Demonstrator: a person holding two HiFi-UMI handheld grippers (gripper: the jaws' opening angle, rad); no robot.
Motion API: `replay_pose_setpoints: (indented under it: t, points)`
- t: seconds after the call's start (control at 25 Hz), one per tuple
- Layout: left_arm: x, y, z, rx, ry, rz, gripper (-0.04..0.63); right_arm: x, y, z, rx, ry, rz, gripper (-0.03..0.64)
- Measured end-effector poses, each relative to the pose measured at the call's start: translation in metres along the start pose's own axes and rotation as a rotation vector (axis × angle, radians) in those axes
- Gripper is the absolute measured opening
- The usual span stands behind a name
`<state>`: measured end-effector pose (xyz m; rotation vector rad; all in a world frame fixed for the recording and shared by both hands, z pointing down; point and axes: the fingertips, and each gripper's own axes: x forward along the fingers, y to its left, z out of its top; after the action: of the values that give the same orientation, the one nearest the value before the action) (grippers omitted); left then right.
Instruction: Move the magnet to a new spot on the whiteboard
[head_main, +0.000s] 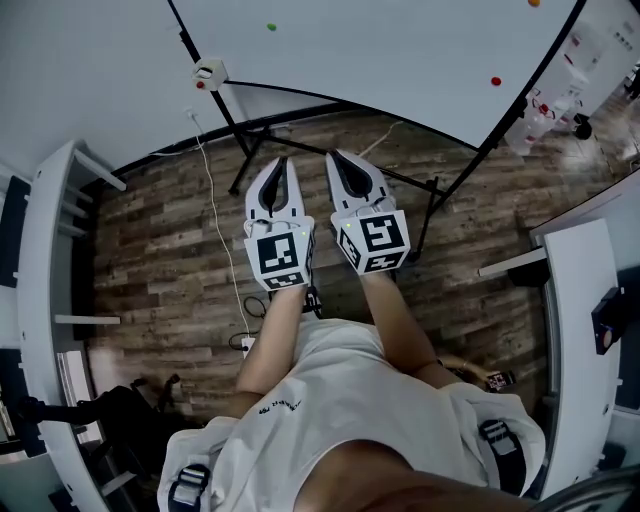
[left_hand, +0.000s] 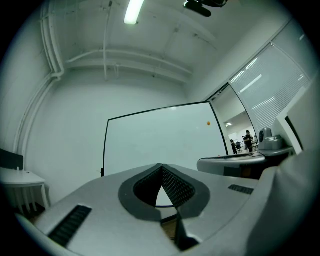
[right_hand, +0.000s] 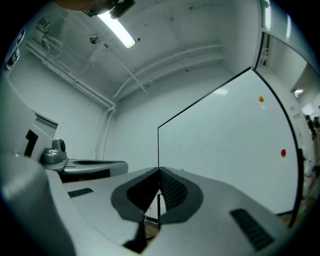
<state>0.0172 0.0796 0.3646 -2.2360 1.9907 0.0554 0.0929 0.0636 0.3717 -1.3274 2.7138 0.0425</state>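
Head view shows both tongs held out side by side above the wood floor (head_main: 170, 250). The left tongs (head_main: 281, 162) and the right tongs (head_main: 334, 156) are each clenched on nothing, with their tips aimed at twelve o'clock toward the whiteboard (head_main: 400, 70). Three magnets sit on that board, well apart from the tongs: a green magnet (head_main: 270, 27) at twelve o'clock of the left tongs, a red magnet (head_main: 495, 81) at two o'clock of the right tongs, and an orange magnet (head_main: 534, 3) at one o'clock, cut off by the frame's top edge. Which of them is the task's magnet cannot be told. Left gripper view has the jaws meeting at their tips, empty, with the whiteboard ahead, the orange magnet at one o'clock of the tips, and the right tongs' body at three o'clock. Right gripper view has the jaws pressed together, empty. The board's left edge rises at twelve o'clock, and the green magnet sits close by at three o'clock, just over a jaw. The orange magnet is at two o'clock and the red magnet at three o'clock, farther out.
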Motion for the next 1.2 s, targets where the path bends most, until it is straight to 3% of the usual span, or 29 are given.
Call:
replay_pose_setpoints:
  t: [0.6,1.2]
  points:
    - [0.105,0.071,-0.008,-0.018,-0.014,-0.004,0.003,0.119,-0.023,0.001,-0.023,0.002,-0.021,0.014]
    - [0.195,0.152,-0.014,-0.022,-0.022,-0.088,0.003,0.240,-0.029,-0.002,-0.029,0.009,-0.102,0.014]
